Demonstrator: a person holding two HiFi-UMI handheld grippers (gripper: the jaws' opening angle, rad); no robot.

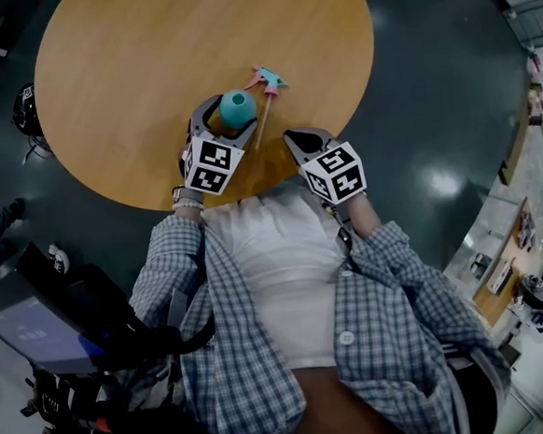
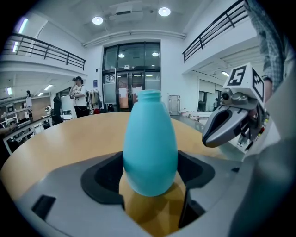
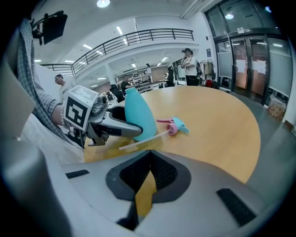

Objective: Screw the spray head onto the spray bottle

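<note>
Bottle (image 1: pixel 238 108) stands upright on the table (image 1: pixel 128 54), close to the edge nearest us, and its neck is bare, with no cap or head on it. We have our left gripper (image 1: pixel 234 116) set round it low down. Its jaws are spread wide, one on each side of the teal body, and the left gripper view shows the bottle resting on its own base between the pads. In the head view a strip of wood shows between the left jaw and the bottle, so nothing is pinched.

The spray head (image 1: pixel 268 79) lies on its side on the table, just beyond the bottle and to its right, not touching it. It is pink and pale blue. Its thin tube (image 1: pixel 263 120) runs back toward us and passes just beside the bottle's right flank. In the right gripper view the tube's free end lies near the foot of the bottle, close under the left gripper's nearer jaw.

We hold our right gripper (image 1: pixel 291 137) over the table's near edge, to the right of the left one and apart from it. Its jaws are pressed together tip to tip with nothing between them. It points across the wood toward the bottle and the spray head, and touches neither.

Beyond the far side of the table a person (image 2: pixel 77 95) stands near the glass doors (image 2: pixel 132 90).
</note>
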